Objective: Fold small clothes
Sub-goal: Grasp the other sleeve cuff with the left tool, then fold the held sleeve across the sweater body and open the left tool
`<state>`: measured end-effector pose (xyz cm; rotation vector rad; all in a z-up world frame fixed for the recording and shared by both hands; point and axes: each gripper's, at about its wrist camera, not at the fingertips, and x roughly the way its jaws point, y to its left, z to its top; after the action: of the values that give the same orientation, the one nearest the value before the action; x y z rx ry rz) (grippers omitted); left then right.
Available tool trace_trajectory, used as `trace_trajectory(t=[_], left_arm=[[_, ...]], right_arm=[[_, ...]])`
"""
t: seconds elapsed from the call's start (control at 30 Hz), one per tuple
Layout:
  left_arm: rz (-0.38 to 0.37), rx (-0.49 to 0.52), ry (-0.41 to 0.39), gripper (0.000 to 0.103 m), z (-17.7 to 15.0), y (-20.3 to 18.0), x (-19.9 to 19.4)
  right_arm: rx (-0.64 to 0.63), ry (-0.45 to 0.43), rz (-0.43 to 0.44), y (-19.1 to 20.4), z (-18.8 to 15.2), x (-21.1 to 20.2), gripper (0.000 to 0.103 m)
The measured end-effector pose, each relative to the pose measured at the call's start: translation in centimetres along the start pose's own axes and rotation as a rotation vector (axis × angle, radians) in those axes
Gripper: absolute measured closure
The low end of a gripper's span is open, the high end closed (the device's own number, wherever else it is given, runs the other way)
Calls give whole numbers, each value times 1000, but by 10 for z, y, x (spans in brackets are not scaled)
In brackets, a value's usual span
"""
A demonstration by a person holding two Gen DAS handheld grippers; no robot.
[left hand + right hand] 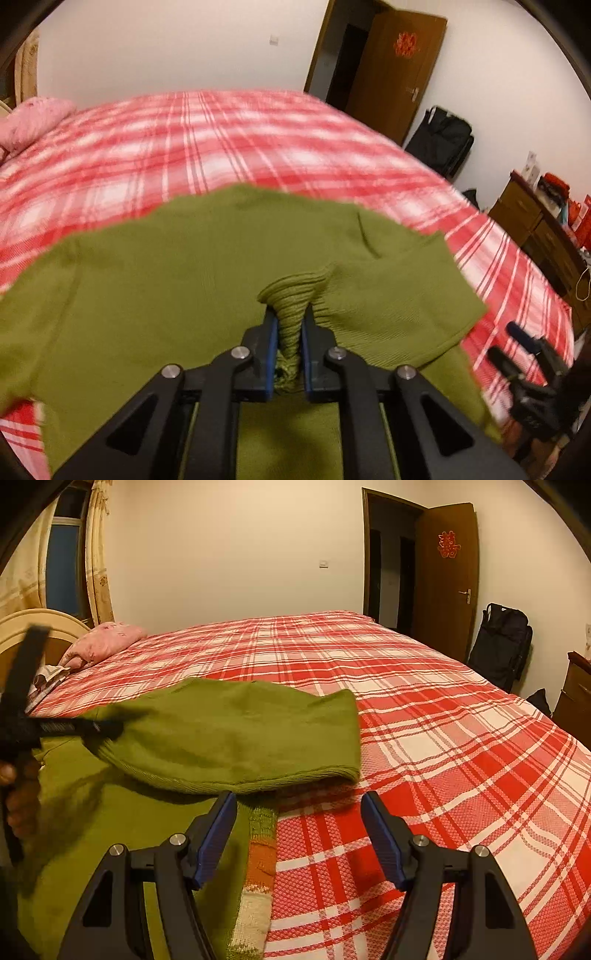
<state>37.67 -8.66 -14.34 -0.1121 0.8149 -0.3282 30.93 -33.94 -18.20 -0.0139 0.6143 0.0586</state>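
The soft, floppy olive-green knitted sweater (pixel 155 280) drapes from the left gripper (pixel 290 325), clamped on its ribbed hem, so the right gripper (pixel 299 812), fingers apart, should probably pinch the near ribbed edge.

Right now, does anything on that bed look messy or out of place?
Only the green knitted garment looks untidy: it lies half-folded on the plaid bedspread, one ribbed edge bunched in the shut left tool. A striped knit edge pokes out beneath it. The right tool is open, holding nothing.
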Motion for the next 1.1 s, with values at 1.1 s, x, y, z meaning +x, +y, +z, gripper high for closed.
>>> trace_trajectory(t=[1.1], left_arm=[[273,-105,33,83,-22,123,-18]], right_arm=[[-257,162,-131,49,32,56,32]])
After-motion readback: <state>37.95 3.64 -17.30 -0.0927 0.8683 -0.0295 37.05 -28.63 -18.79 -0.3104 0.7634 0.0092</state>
